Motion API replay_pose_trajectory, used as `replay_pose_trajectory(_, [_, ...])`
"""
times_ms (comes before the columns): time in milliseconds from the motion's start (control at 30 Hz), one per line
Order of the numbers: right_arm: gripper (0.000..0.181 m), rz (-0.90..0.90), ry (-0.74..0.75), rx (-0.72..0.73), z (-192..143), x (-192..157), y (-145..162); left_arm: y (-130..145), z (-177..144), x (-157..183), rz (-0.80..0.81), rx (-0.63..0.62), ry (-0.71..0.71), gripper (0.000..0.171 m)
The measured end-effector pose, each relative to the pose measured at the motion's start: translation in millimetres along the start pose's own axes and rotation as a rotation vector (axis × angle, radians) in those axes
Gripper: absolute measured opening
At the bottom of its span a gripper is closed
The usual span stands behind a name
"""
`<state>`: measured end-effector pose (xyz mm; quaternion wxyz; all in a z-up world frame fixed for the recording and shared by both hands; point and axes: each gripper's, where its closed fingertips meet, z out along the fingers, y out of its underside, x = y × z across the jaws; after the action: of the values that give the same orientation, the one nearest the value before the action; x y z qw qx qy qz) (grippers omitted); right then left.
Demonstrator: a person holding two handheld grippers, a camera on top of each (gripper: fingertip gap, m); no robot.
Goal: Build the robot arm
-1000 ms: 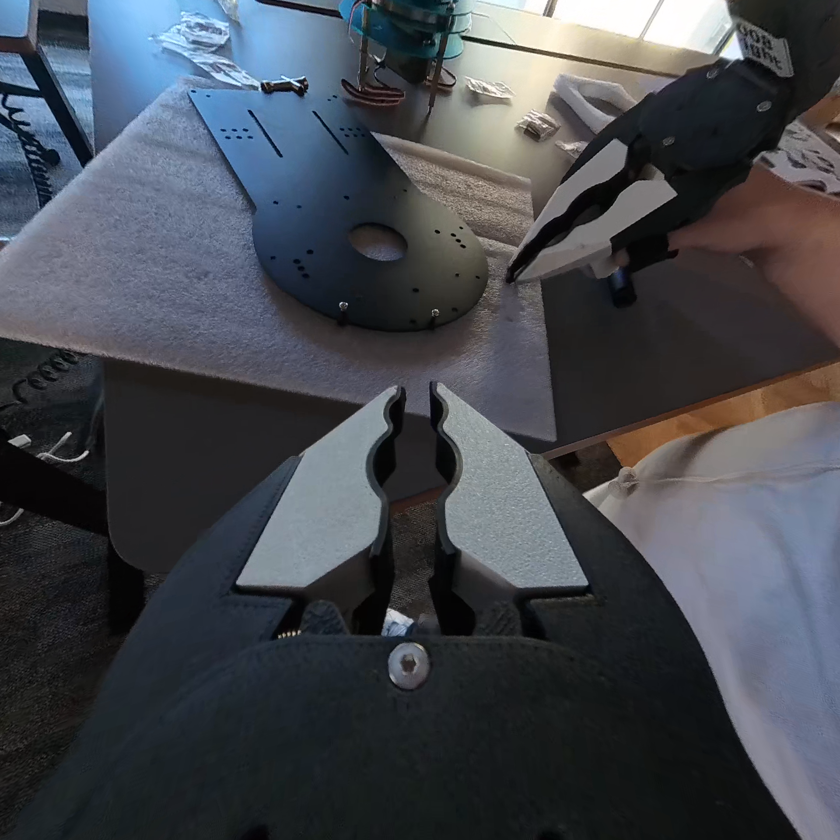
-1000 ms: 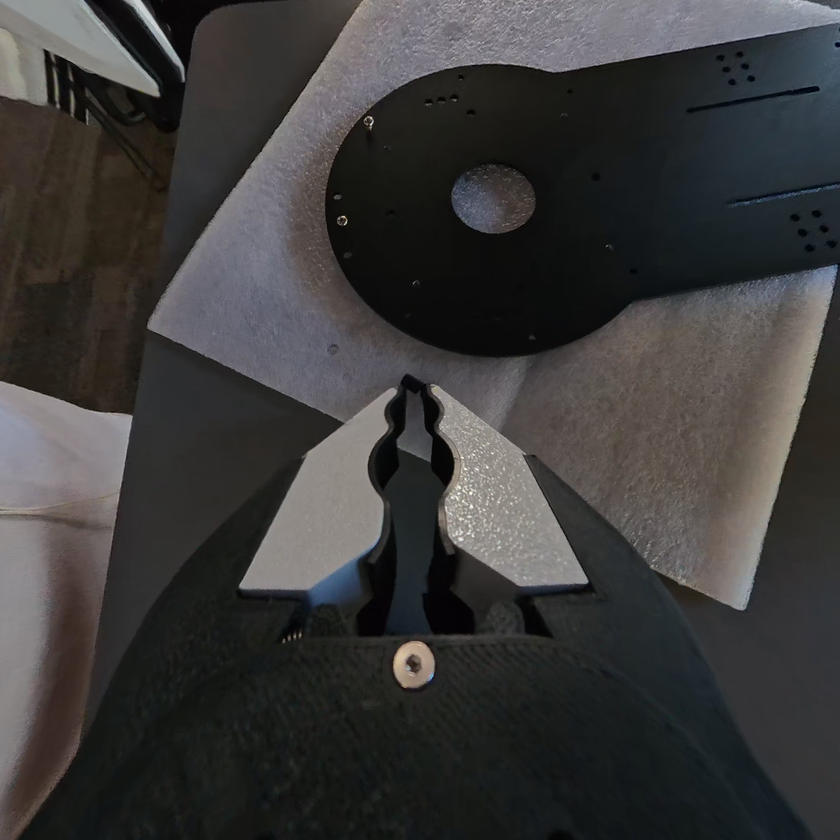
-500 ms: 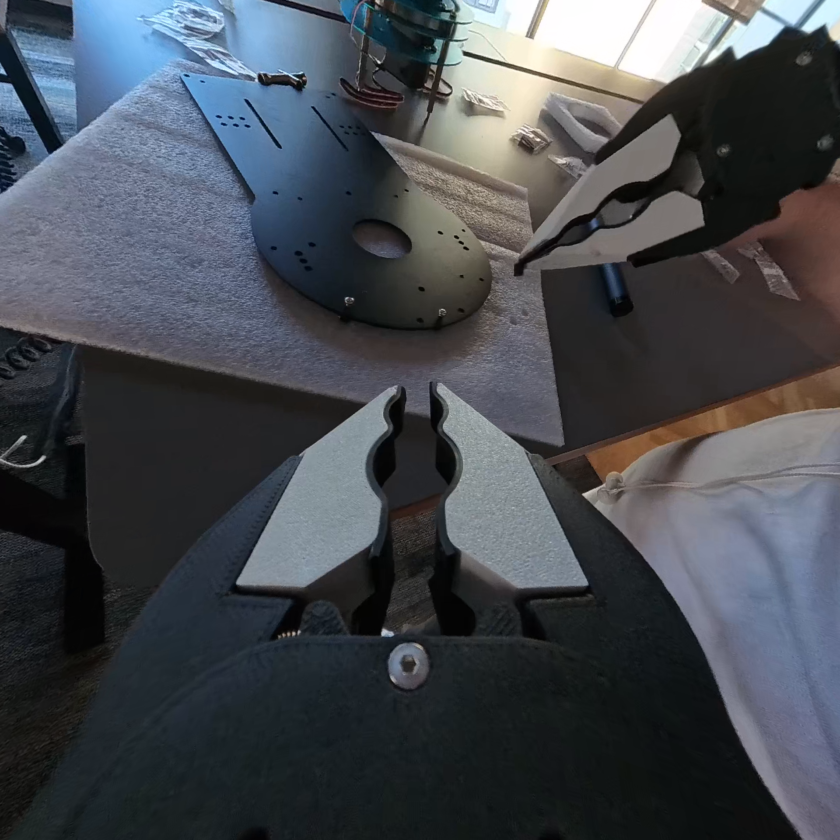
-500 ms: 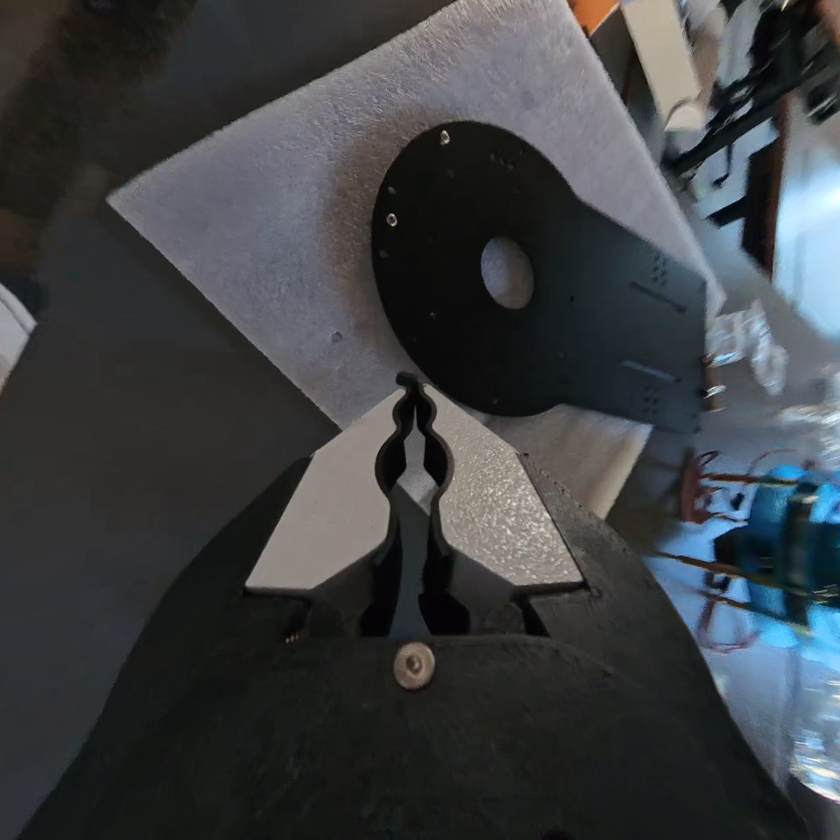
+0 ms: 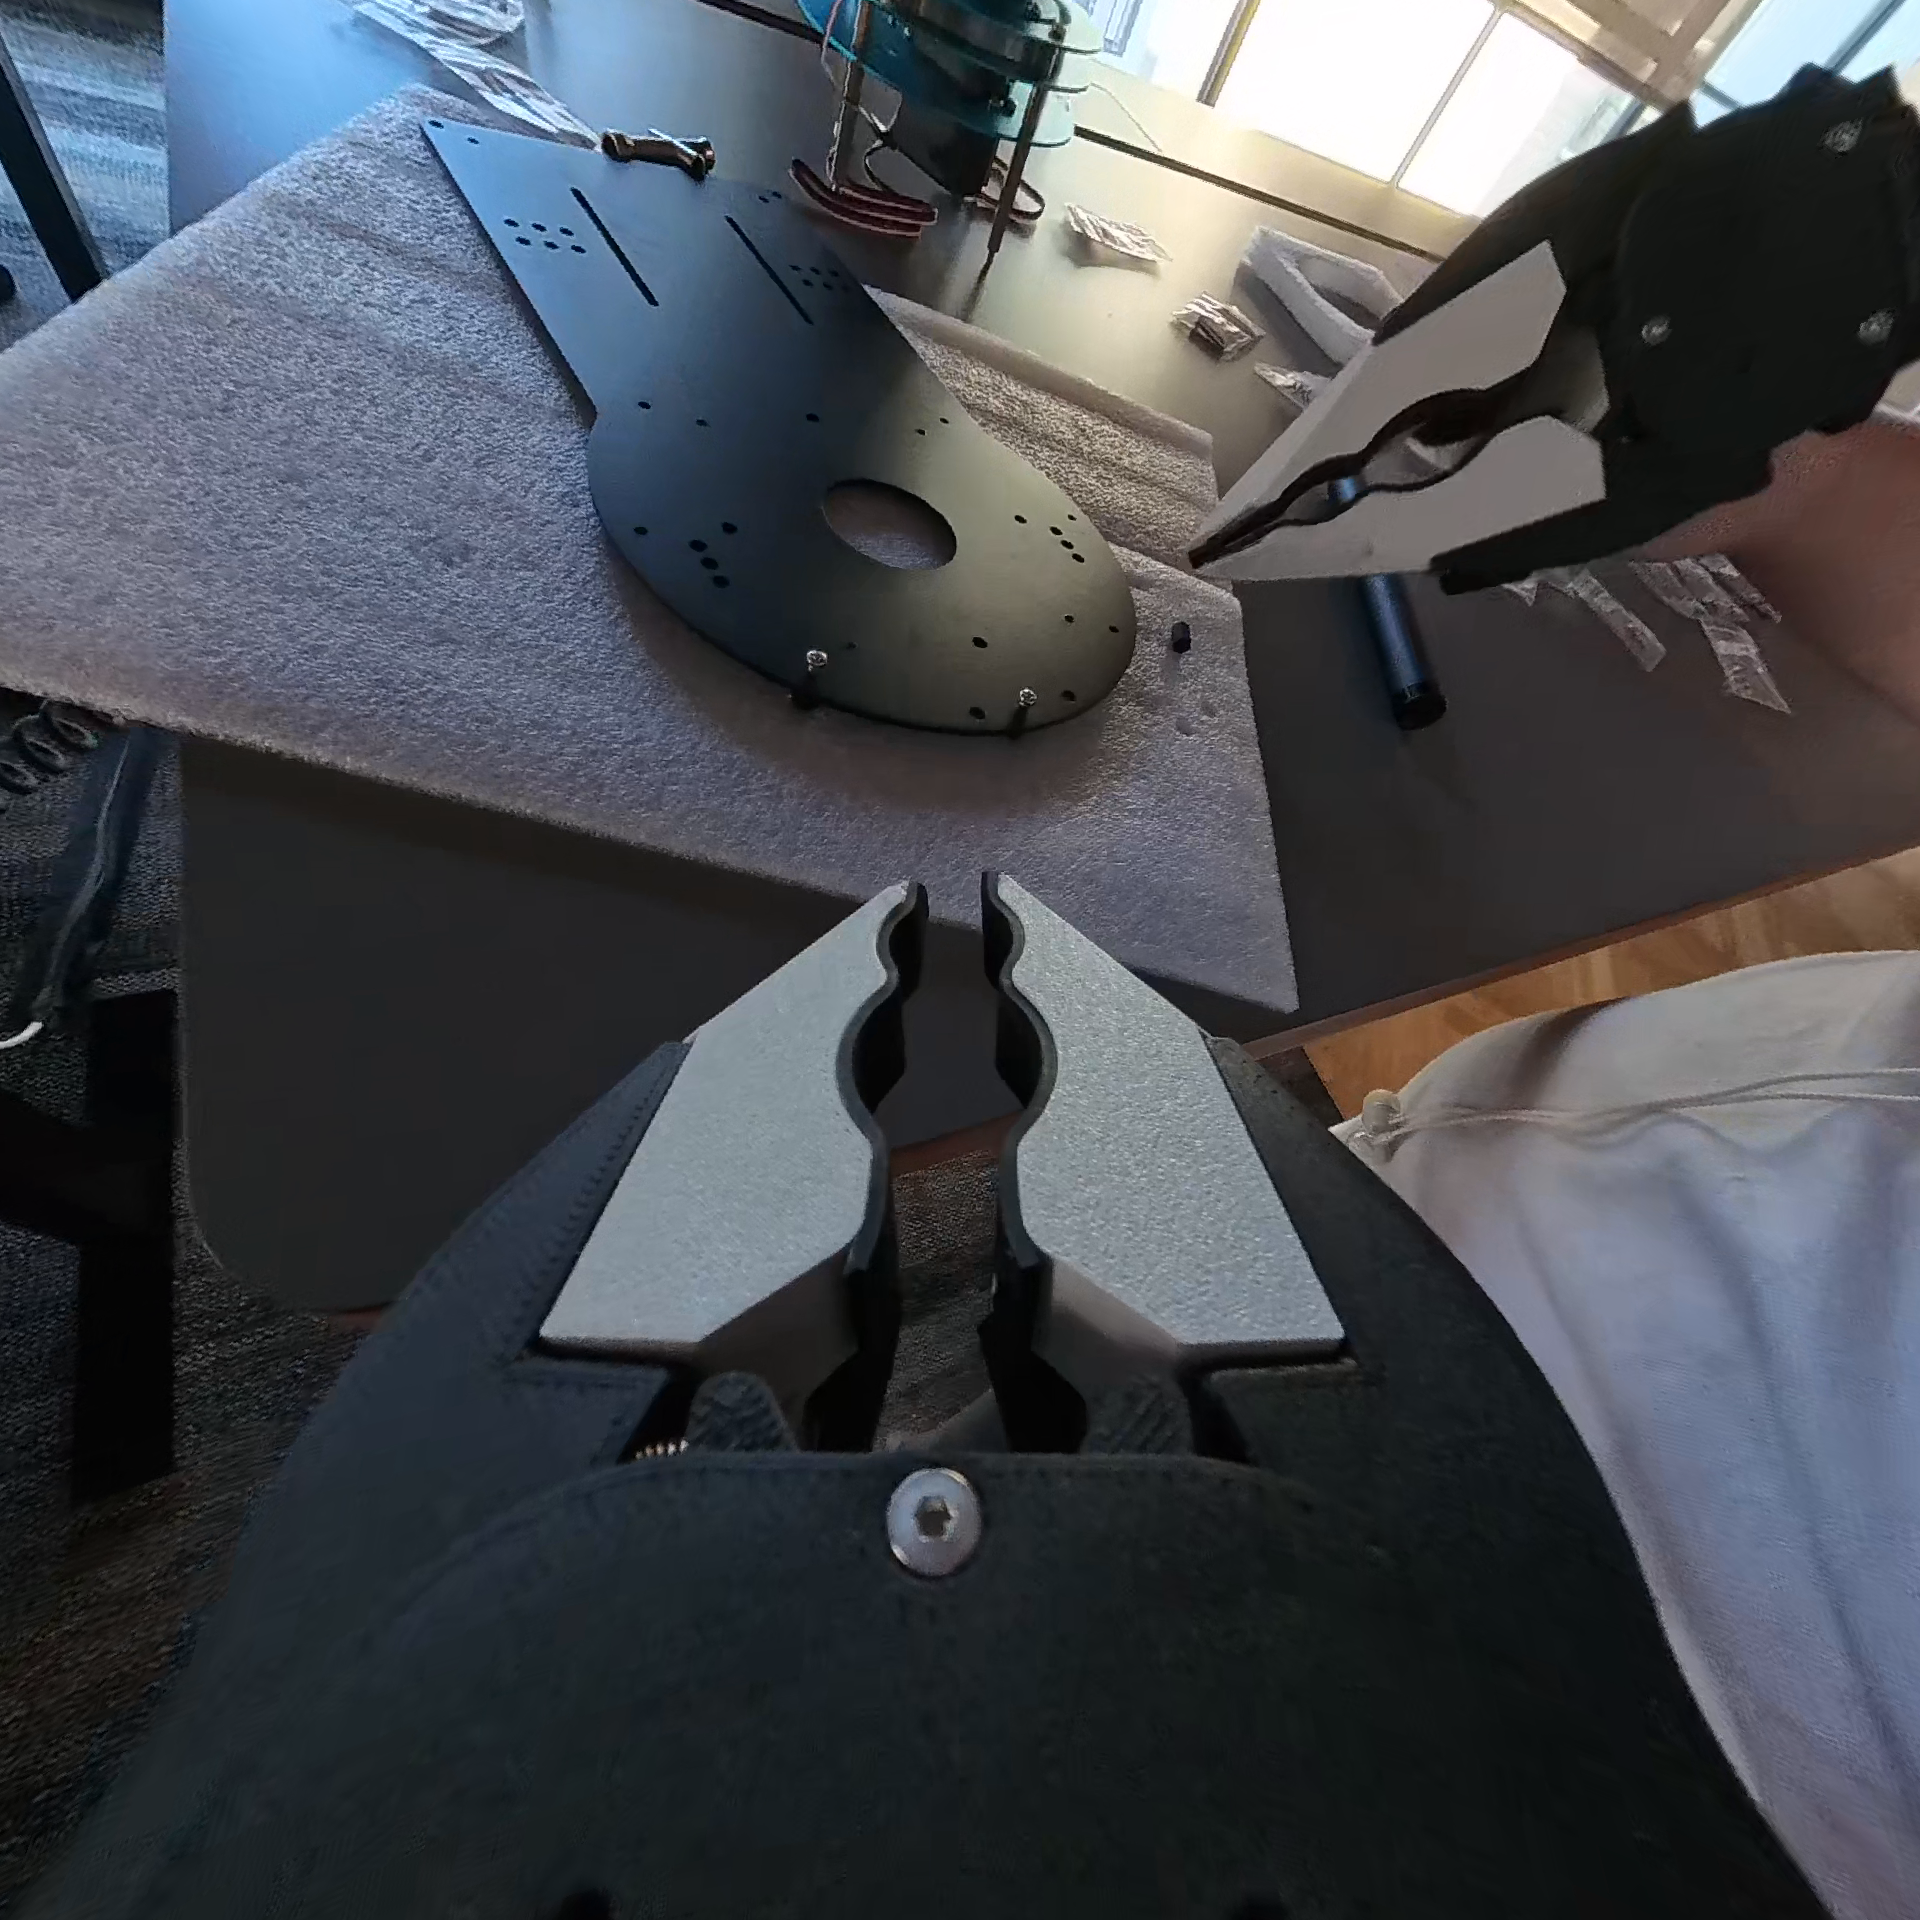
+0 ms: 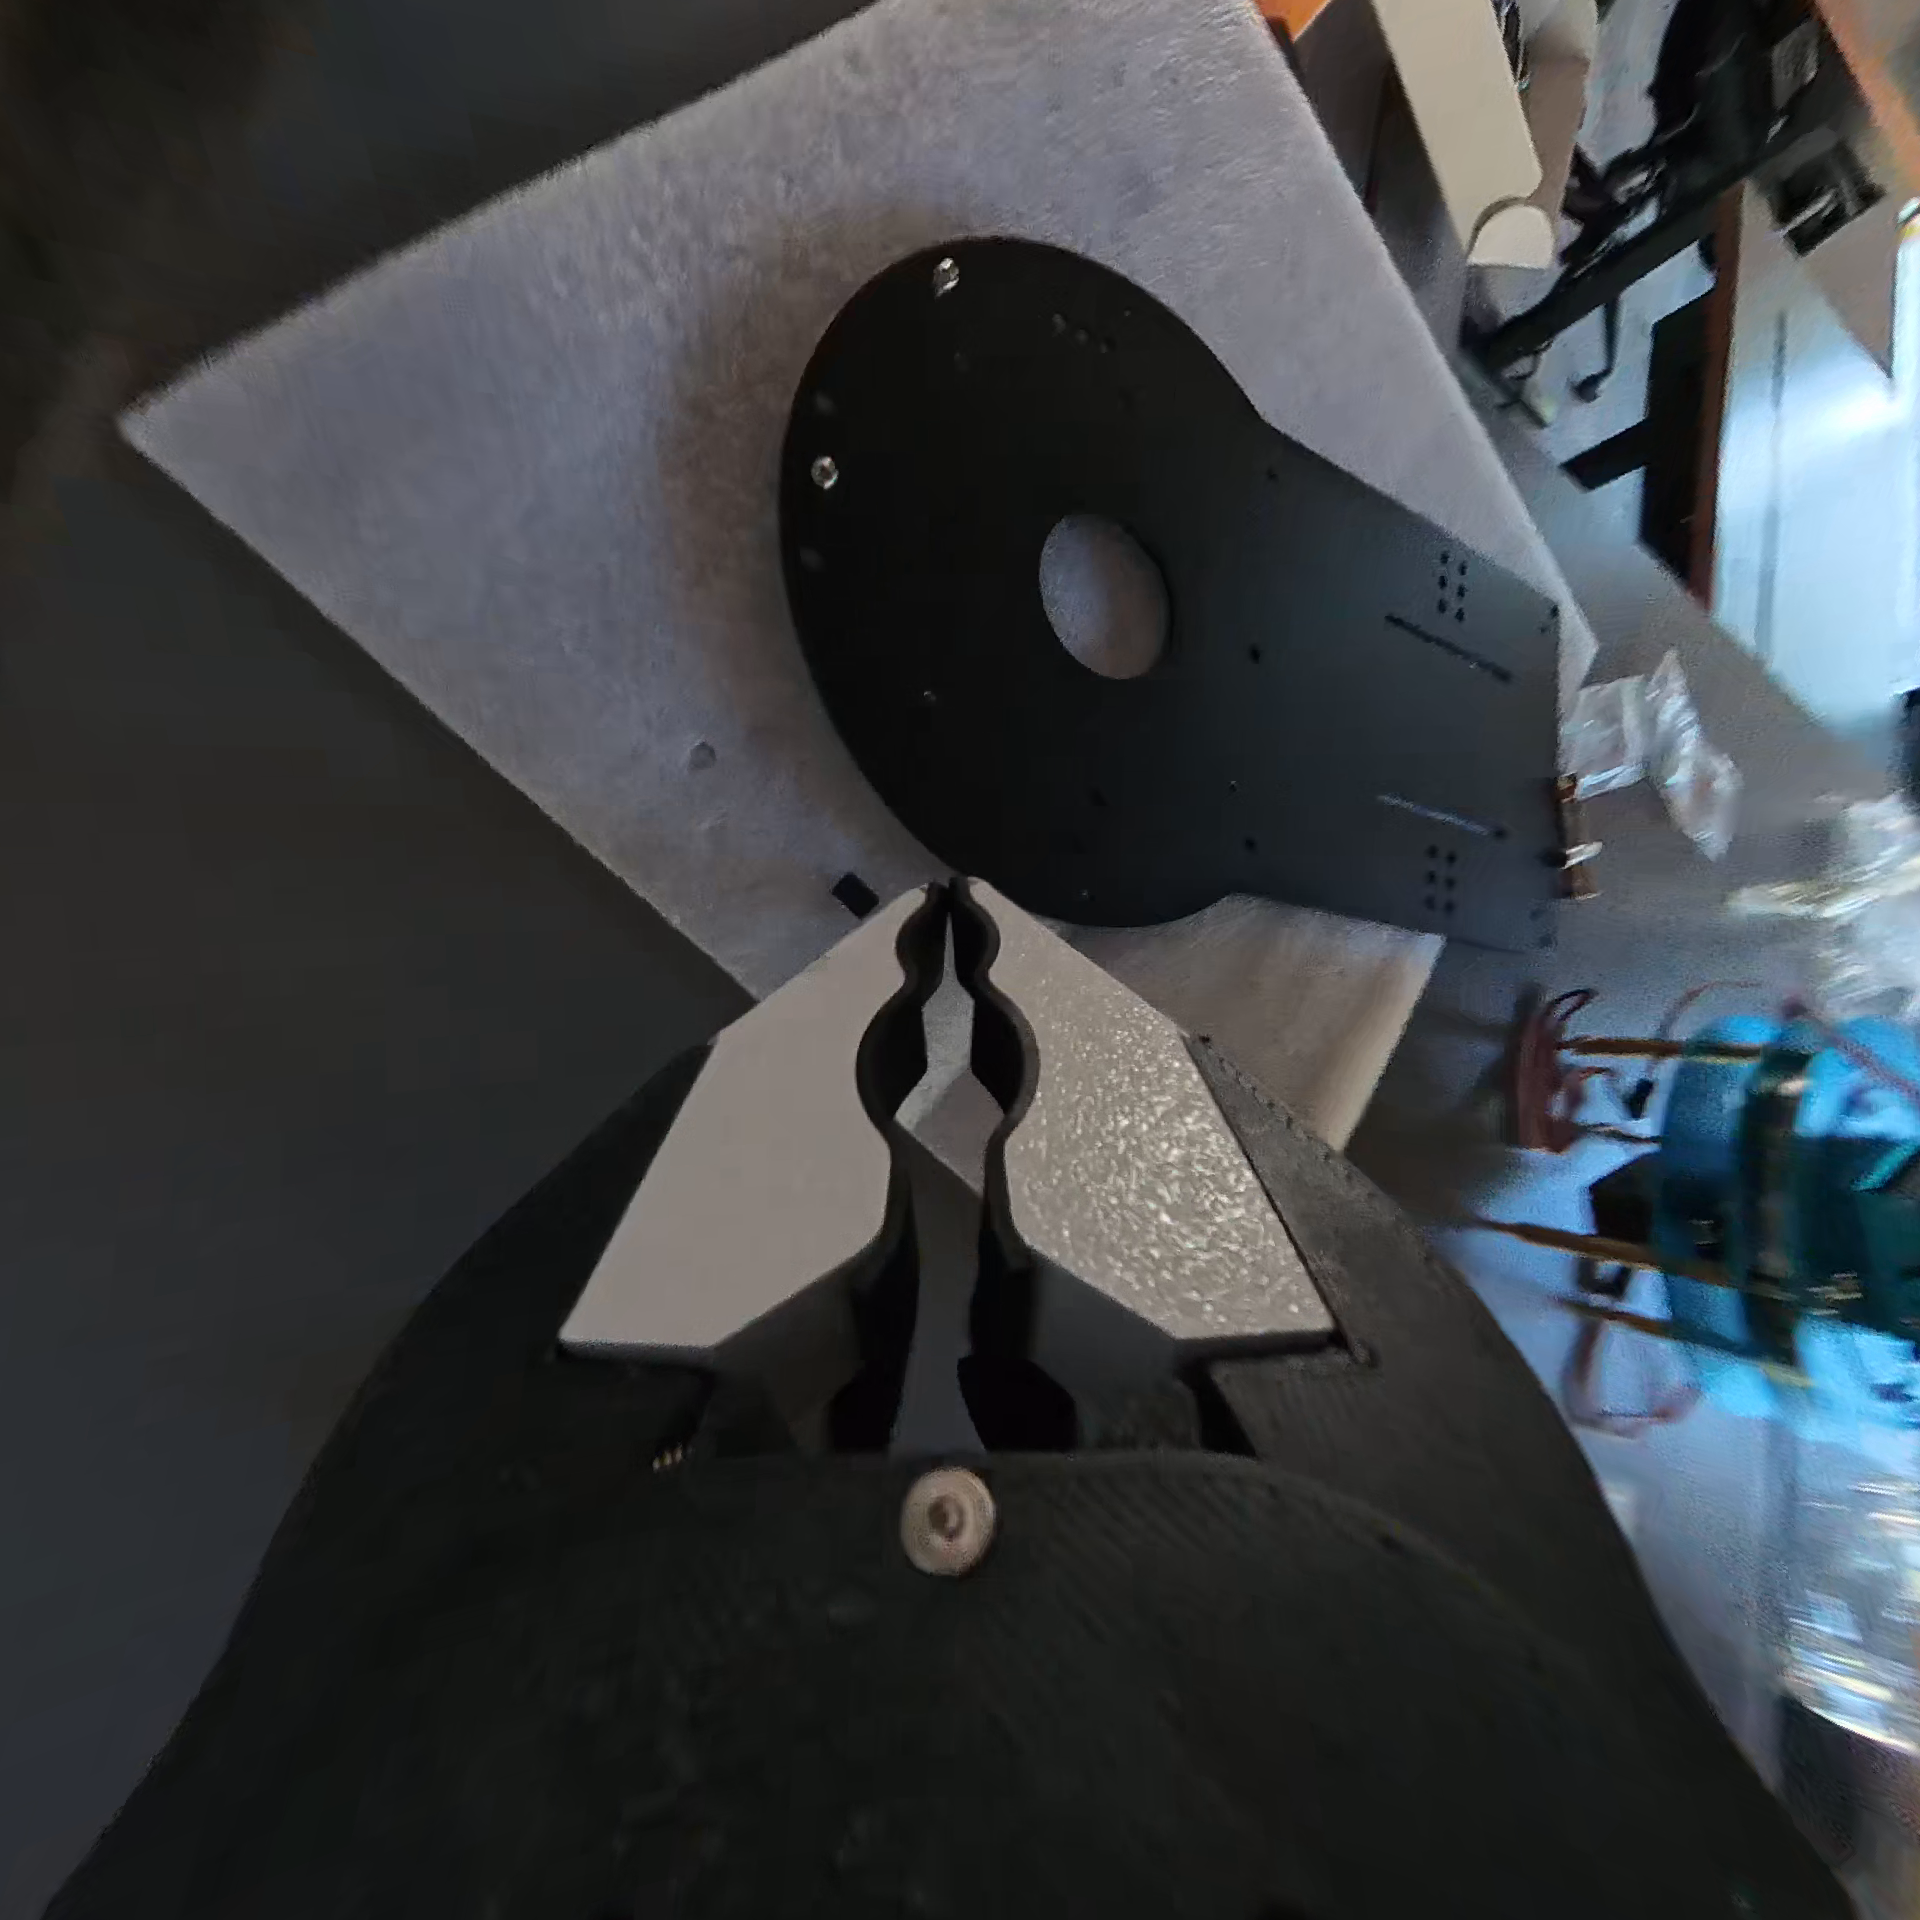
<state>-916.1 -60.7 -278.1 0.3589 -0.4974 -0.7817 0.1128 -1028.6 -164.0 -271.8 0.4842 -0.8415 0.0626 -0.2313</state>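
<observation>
Risk first: the small black cylindrical spacer (image 5: 1180,636) lies loose on the grey foam sheet (image 5: 312,499), just off the rounded end of the flat black perforated metal plate (image 5: 831,468), and a careless brush from the tips above could roll it off the foam onto the dark desk (image 5: 1558,790). The plate itself perches on two slim screws (image 5: 816,675) at its near rim (one nudge at that edge could tip or skid it, I judge).

The right tool (image 6: 951,888) hangs above the foam's corner, well clear of the surface in the left wrist view, tips pinched together, nothing visible between them. The spacer (image 6: 852,891) sits just beside those tips in the right wrist view, though that view is blurred.

The left tool (image 5: 948,894) hovers off the desk's near edge, slightly parted, empty, touching nothing.

Behind, a dark blue cylindrical handle (image 5: 1397,655) lies on the desk, and a teal layered assembly (image 5: 935,62) stands beyond the plate.
</observation>
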Motion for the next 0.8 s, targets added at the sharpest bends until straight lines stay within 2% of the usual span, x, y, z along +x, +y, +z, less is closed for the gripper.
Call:
replay_pose_trajectory(233, [0.007, 0.659, -0.242, 0.073, 6.8, -8.8, 10.8, -3.3, 1.7, 1.3, -0.007, 0.000, 0.009, 0.009])
replay_pose_trajectory(333, [0.006, 0.827, -0.303, 0.156, 2.5, -7.4, 1.8, -3.1, 2.5, 2.3, 0.000, -0.009, 0.007, 0.008])
replay_pose_trajectory(533, [0.009, 0.802, -0.317, 0.089, 8.8, -20.0, 6.0, -2.2, 3.4, 2.8, -0.002, -0.019, 0.013, 0.008])
replay_pose_trajectory(600, [0.005, 0.766, -0.292, 0.107, 8.4, -19.4, 2.6, -2.6, 2.8, 2.7, 0.002, -0.018, 0.011, 0.008])
replay_pose_trajectory(700, [0.004, 0.641, -0.263, 0.137, 5.2, -23.4, -6.4, -1.8, 2.5, 2.7, 0.003, -0.022, 0.012, 0.008])
replay_pose_trajectory(800, [0.004, 0.414, -0.161, 0.121, 4.2, -23.7, -9.6, -0.3, 2.0, 2.4, 0.004, -0.026, 0.011, 0.008])
